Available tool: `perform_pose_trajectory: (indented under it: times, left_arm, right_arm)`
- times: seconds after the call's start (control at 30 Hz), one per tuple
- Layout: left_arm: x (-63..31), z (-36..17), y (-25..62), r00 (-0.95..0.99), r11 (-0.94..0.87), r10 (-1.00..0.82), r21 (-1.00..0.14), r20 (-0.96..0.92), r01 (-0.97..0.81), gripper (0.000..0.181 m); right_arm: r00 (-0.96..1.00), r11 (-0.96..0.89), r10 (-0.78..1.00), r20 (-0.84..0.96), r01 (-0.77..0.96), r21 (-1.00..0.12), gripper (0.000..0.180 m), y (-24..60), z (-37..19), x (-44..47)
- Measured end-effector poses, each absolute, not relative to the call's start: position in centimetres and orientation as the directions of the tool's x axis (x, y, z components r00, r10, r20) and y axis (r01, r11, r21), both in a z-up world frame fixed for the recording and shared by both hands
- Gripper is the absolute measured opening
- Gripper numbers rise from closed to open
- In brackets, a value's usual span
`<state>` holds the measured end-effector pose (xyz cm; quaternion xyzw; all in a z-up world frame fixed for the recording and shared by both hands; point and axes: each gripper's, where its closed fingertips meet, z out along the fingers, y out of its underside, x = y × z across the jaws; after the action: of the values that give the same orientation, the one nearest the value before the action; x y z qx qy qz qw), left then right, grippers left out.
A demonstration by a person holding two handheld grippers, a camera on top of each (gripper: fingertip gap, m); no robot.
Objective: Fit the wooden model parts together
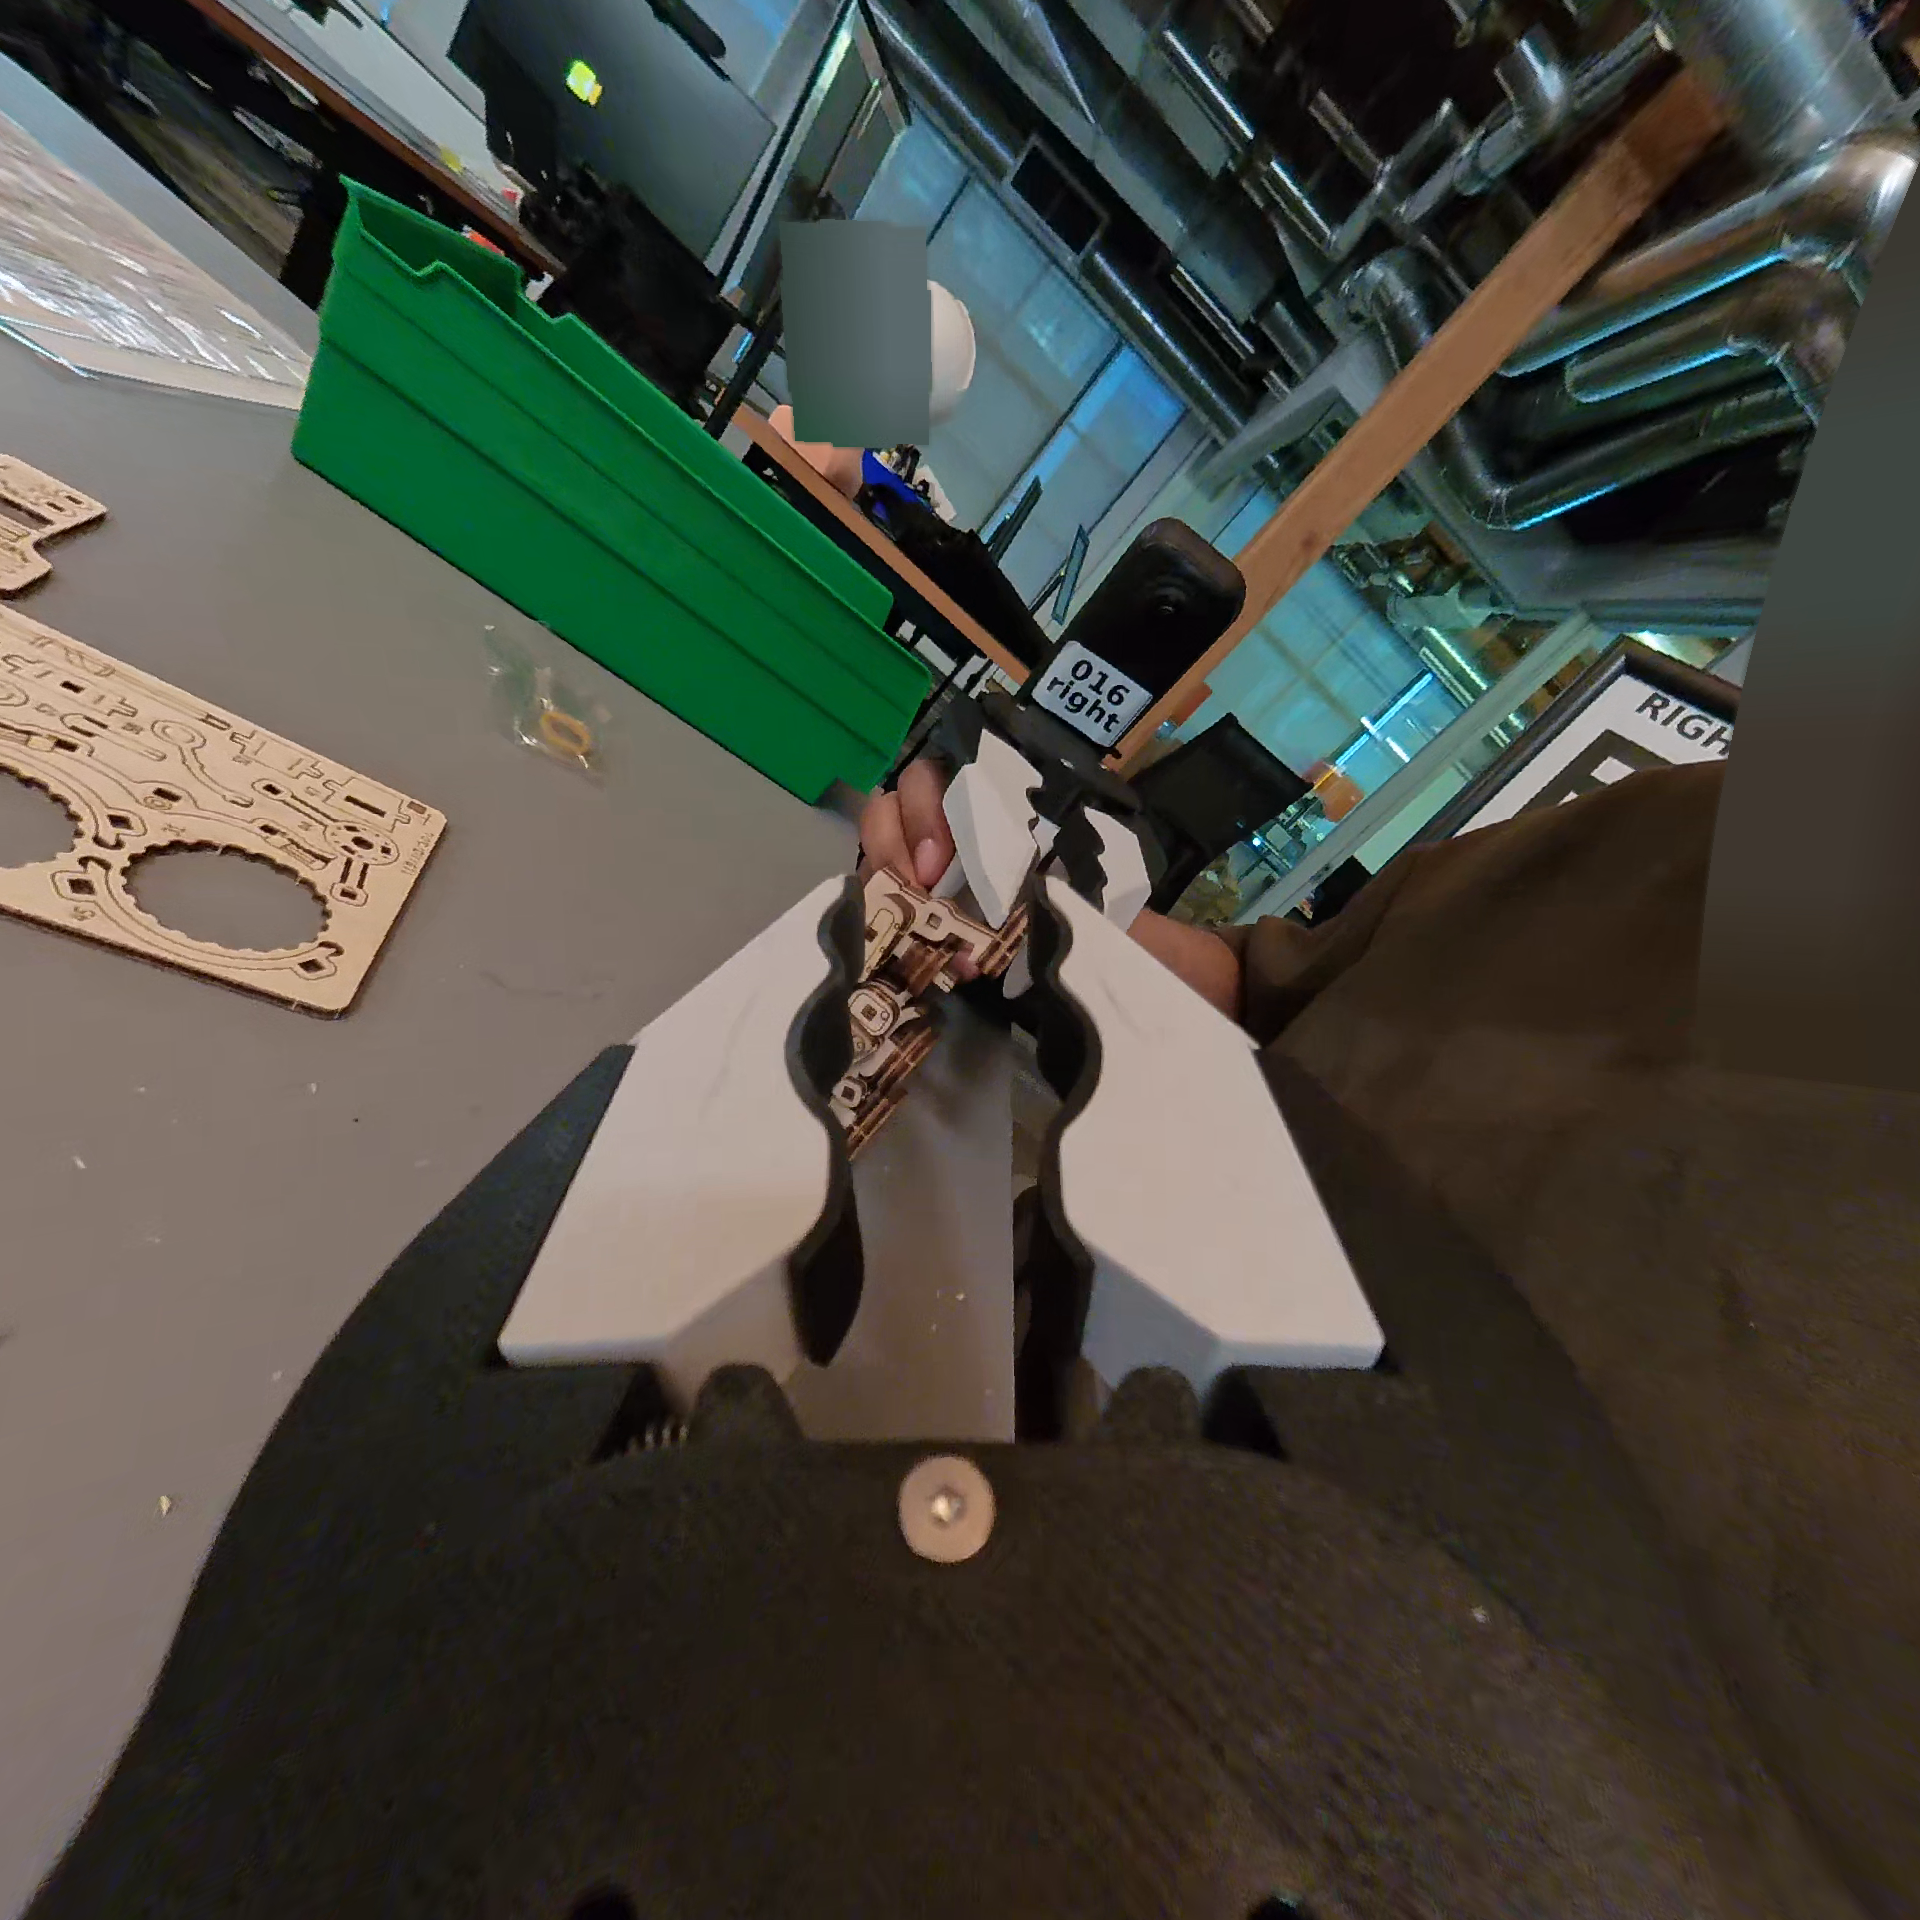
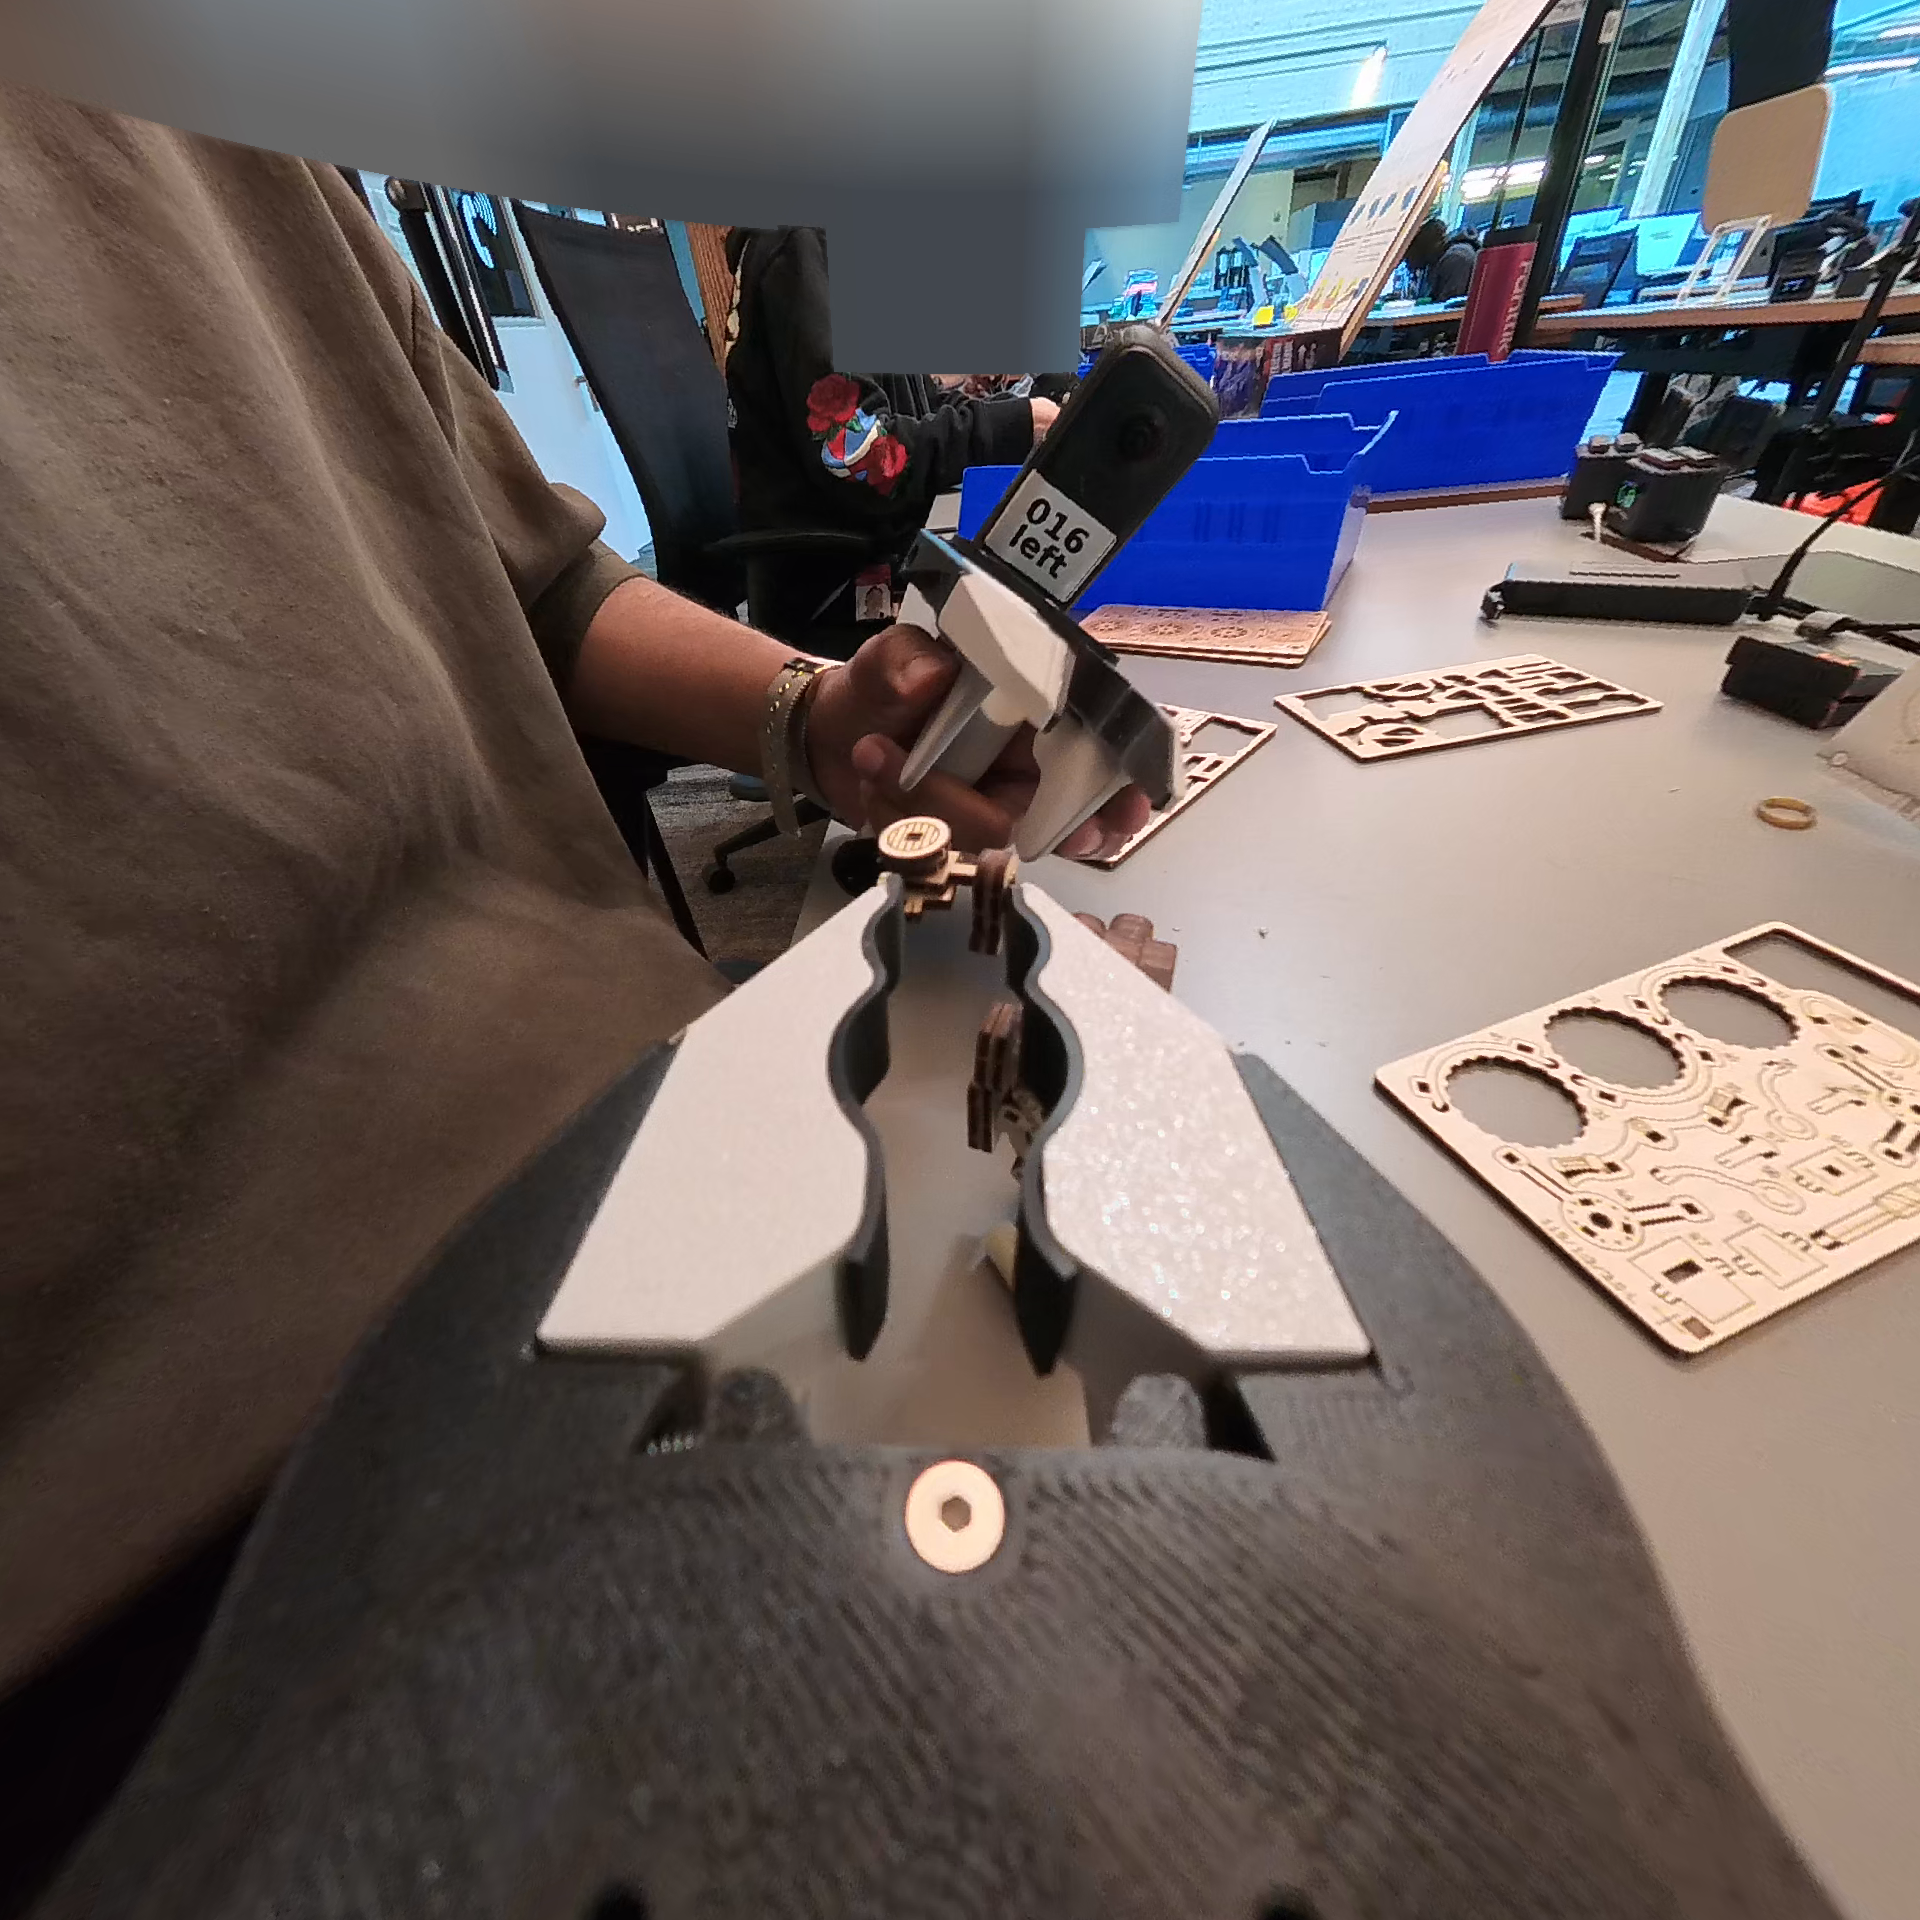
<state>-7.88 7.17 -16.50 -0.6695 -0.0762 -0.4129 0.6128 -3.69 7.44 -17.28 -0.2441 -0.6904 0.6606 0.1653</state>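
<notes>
Clearly, a fitting step is under way above the worktop point(image 2: 1403, 935), near its edge, with both grippers brought tip to tip in front of the person. In the left wrist view the left gripper point(image 1: 940, 914) is seen with its jaws drawn most of the way together, and a layered wooden subassembly point(image 1: 894, 997) lies between them against the left finger; whether it is firmly clamped cannot be told. In the right wrist view the right gripper point(image 2: 951, 894) is narrowed at the tips on a small wooden part point(image 2: 935, 868) with a round cap, while further stacked pieces sit against its right finger lower down. Whether the two wooden portions belong to one model cannot be settled from these views. For the step to be done well, the tab and its slot should be lined up squarely before any push is given, and pressure should be applied along the slot's axis only. Thin plywood is judged likely to snap if it is twisted or levered. Grip should be kept firm but not crushing, so that the parts cannot pivot. The punched wooden sheets point(image 2: 1704, 1122) and the green bin point(image 1: 582, 520) lie well apart and need not be disturbed.
</notes>
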Motion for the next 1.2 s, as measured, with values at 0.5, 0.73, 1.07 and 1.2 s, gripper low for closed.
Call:
perform_pose_trajectory:
  times: [0.5, 0.73, 1.07, 1.2]
  left_arm:
    - [-6.96, -17.01, 7.18, 0.646, -0.280, -0.417, -0.767, 0.639, 0.578, 0.030]
    - [-6.88, -17.03, 7.17, 0.647, -0.282, -0.420, -0.769, 0.637, 0.574, 0.030]
    - [-6.87, -17.05, 7.18, 0.641, -0.286, -0.421, -0.765, 0.642, 0.577, 0.030]
    - [-6.83, -17.03, 7.17, 0.642, -0.286, -0.422, -0.766, 0.640, 0.576, 0.031]
  right_arm:
    - [-0.826, 0.009, 0.556, -0.094, 0.119, -0.993, 0.017, 7.47, -17.30, -3.71]
    - [-0.826, 0.010, 0.556, -0.093, 0.119, -0.993, 0.017, 7.47, -17.32, -3.69]
    - [-0.826, 0.011, 0.556, -0.094, 0.120, -0.993, 0.017, 7.47, -17.36, -3.69]
    - [-0.826, 0.010, 0.555, -0.094, 0.120, -0.993, 0.017, 7.45, -17.37, -3.69]
